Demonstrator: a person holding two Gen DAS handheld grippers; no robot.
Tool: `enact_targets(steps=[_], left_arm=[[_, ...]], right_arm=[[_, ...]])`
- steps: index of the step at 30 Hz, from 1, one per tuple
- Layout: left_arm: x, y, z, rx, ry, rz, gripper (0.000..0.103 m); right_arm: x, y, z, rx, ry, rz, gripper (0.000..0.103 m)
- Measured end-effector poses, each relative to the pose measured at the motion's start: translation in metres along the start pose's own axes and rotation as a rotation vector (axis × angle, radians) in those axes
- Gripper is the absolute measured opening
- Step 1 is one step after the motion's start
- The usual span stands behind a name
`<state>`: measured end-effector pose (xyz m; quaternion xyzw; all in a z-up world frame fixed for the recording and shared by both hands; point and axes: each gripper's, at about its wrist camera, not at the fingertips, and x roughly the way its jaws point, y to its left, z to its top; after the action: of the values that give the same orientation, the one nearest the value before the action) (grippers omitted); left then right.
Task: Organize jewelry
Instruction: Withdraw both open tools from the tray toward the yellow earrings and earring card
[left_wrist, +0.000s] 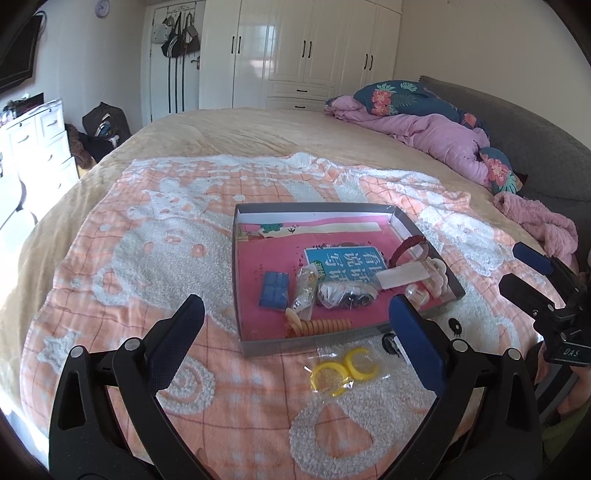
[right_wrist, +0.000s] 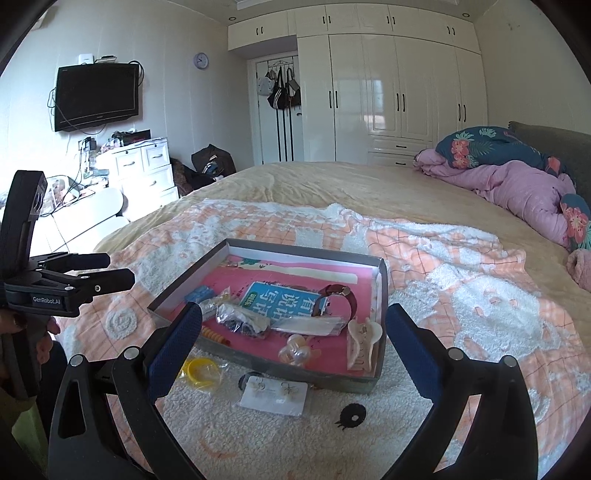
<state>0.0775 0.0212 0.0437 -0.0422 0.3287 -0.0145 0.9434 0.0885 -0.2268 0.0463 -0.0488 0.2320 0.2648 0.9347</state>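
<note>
Tongs, left (left_wrist: 295, 325) and right (right_wrist: 293, 334), spread wide, empty; shallow cardboard tray (right_wrist: 258, 363) on fluffy blanket (right_wrist: 461, 295).

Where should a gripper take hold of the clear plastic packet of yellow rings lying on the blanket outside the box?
Take the clear plastic packet of yellow rings by its loose film edge, coming from above with one finger on each side. It lies flat on the fluffy blanket, so a side approach would probably only push it. The open left gripper is nearest.
</note>
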Motion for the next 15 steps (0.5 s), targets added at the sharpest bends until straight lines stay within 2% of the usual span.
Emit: enact_targets(steps=[5,15], left_arm=[[-0.002,0.001,-0.012,0.014,0.023,0.010,0.094],[0.004,0.005,-0.034,0.013,0.082,0.006,0.094]], right_arm=[[-0.002,0.007,-0.007,-0.014,0.019,0.007,0.099],[0.010,0.018,-0.029,-0.021,0.117,0.004,0.099]])
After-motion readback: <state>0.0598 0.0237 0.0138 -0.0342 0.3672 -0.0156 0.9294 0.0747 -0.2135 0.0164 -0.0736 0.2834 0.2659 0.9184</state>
